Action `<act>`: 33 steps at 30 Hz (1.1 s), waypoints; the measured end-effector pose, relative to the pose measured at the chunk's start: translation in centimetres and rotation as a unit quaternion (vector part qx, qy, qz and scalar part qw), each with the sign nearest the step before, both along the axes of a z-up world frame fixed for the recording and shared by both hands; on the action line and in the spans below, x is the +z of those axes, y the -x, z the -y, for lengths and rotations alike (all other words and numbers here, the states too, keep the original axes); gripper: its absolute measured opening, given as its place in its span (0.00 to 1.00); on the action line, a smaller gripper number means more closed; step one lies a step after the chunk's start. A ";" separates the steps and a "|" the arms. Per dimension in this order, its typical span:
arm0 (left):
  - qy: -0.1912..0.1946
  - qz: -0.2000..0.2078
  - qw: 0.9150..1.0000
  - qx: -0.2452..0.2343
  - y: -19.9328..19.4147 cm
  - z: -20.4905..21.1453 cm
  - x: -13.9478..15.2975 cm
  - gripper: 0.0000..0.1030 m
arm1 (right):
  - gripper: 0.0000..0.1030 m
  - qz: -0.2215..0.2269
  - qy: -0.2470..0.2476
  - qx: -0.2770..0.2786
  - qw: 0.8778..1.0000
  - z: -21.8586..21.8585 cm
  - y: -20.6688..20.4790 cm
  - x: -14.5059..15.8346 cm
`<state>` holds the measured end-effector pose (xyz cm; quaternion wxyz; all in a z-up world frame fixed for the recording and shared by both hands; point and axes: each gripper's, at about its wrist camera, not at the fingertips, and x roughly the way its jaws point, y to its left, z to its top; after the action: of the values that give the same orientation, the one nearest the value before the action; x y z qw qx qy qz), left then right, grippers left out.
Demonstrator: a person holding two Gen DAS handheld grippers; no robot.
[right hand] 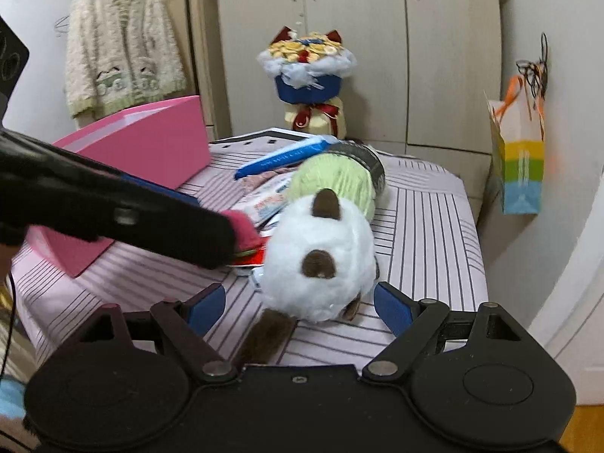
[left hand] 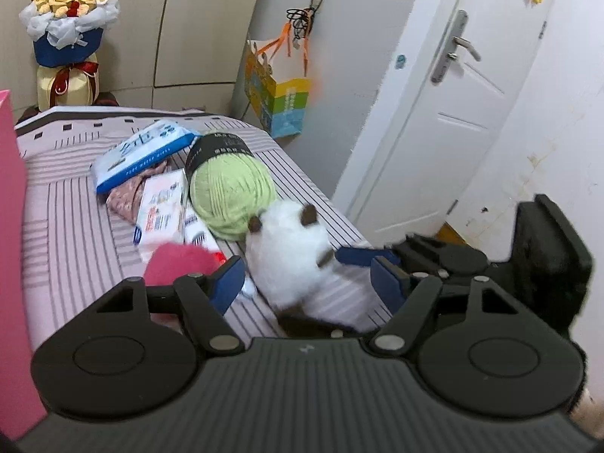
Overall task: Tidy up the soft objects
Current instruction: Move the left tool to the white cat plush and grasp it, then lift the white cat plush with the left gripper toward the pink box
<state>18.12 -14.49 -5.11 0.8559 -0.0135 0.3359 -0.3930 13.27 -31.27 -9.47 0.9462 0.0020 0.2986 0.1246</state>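
Observation:
A white plush cat with brown ears (left hand: 290, 253) (right hand: 321, 260) lies on the striped cloth-covered table (left hand: 75, 234) (right hand: 426, 226). Behind it sit a green yarn ball (left hand: 230, 196) (right hand: 336, 177) with a black label, wipe packs (left hand: 139, 154) (right hand: 279, 158) and a pink soft item (left hand: 177, 264) (right hand: 245, 232). My left gripper (left hand: 305, 283) is open with the cat between its blue fingers. My right gripper (right hand: 300, 307) is open just in front of the cat; its finger (left hand: 362, 256) reaches the cat from the right in the left wrist view. The left gripper (right hand: 113, 204) crosses the right wrist view.
A pink box (right hand: 151, 143) (left hand: 11, 264) stands at the table's left. A flower bouquet (left hand: 68, 22) (right hand: 307, 71) stands behind the table. A colourful paper bag (left hand: 279, 102) (right hand: 521, 162) hangs on the wall. A white door (left hand: 453, 94) is at right. The table's right edge drops off close to the cat.

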 end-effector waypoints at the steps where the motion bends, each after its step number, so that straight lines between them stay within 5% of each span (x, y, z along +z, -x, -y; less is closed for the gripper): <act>1: 0.001 0.006 1.000 0.002 -0.5 0.5 -0.3 0.67 | 0.86 -0.003 -0.005 -0.002 1.000 0.1 -0.3 -0.2; 9: 0.002 -0.012 1.000 0.006 -2.6 2.6 -2.4 0.57 | 0.86 -0.036 -0.068 -0.025 0.997 1.3 -2.0 -1.6; 11: 0.001 -0.014 1.000 0.006 -2.7 2.8 -2.7 0.55 | 0.70 -0.029 -0.076 -0.025 0.996 1.4 -1.8 -1.6; 20: 0.019 -0.005 0.999 0.028 -0.7 2.7 -2.9 0.53 | 0.62 0.015 -0.056 -0.059 0.997 0.0 0.6 -1.8; 33: 0.056 -0.014 0.998 0.035 3.5 -0.3 -1.6 0.53 | 0.62 0.022 -0.044 -0.063 0.997 -2.6 5.2 0.3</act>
<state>14.61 -14.18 -6.72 0.8621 -0.0788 0.3245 -0.3812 8.02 -28.64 -9.16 0.9574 0.0594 0.2717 0.0780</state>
